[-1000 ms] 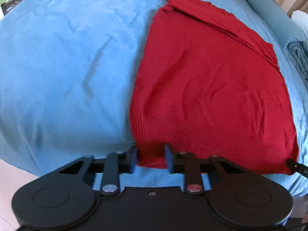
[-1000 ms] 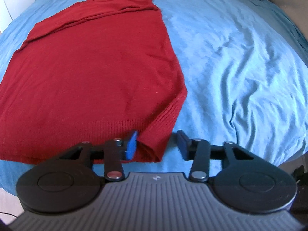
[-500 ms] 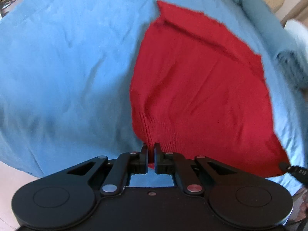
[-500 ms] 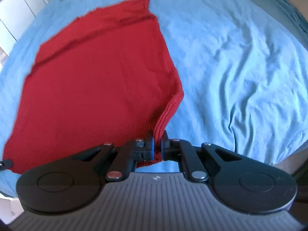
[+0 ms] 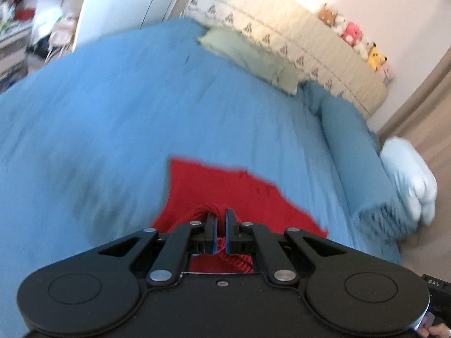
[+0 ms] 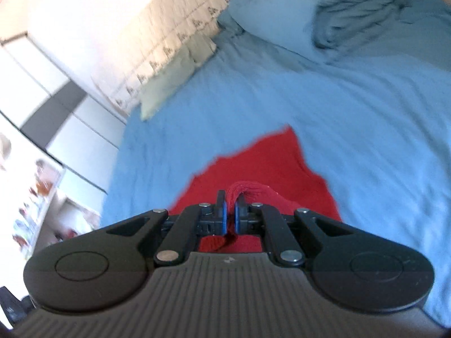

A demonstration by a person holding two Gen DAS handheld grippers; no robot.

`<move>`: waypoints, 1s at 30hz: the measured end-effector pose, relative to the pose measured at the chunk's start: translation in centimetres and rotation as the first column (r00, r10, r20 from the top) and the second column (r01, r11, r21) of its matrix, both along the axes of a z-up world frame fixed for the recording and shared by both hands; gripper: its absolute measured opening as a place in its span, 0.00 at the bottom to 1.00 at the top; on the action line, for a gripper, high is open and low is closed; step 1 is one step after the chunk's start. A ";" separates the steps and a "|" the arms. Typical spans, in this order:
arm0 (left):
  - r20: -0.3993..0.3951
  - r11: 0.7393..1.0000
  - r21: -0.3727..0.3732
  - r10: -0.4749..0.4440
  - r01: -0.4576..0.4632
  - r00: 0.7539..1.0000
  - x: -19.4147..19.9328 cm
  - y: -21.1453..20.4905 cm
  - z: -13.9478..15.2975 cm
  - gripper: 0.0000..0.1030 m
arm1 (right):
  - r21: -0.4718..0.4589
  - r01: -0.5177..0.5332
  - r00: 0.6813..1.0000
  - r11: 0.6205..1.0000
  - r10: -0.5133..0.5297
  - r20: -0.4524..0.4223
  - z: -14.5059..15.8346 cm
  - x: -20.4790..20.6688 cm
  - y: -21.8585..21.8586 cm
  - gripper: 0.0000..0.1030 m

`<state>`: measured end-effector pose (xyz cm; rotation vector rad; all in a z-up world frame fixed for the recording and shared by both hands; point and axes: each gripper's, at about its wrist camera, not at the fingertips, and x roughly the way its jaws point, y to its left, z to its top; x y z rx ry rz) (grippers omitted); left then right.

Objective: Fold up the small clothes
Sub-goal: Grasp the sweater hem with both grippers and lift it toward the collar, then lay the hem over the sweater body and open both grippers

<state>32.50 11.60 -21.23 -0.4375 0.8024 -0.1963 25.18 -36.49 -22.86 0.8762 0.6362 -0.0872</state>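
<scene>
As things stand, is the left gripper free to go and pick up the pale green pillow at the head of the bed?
Probably not: the left gripper is shut on the red sweater, so it would have to let go first. The pillow lies uncovered.

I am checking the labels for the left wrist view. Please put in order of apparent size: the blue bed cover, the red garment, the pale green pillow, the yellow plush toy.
Largest to smallest, as they look:
1. blue bed cover
2. red garment
3. pale green pillow
4. yellow plush toy

The garment is nearest the camera and partly hidden, so its rank over the pillow is unsure.
</scene>
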 end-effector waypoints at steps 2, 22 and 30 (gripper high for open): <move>0.034 1.000 0.005 0.024 -0.025 0.999 4.0 -1.3 -0.6 0.04 | 0.036 0.008 1.000 0.999 -0.008 0.001 -0.6 4.8 -1.0 0.20; -0.017 0.981 0.112 0.161 -0.158 0.987 20.6 -6.2 -12.2 0.04 | -0.054 0.023 0.998 0.998 -0.026 -0.061 -13.7 26.3 -3.6 0.20; 0.056 0.955 0.212 0.198 -0.205 0.979 17.5 -7.1 -10.2 0.92 | -0.256 0.019 0.998 0.967 -0.033 -0.054 -13.2 26.1 -2.1 0.99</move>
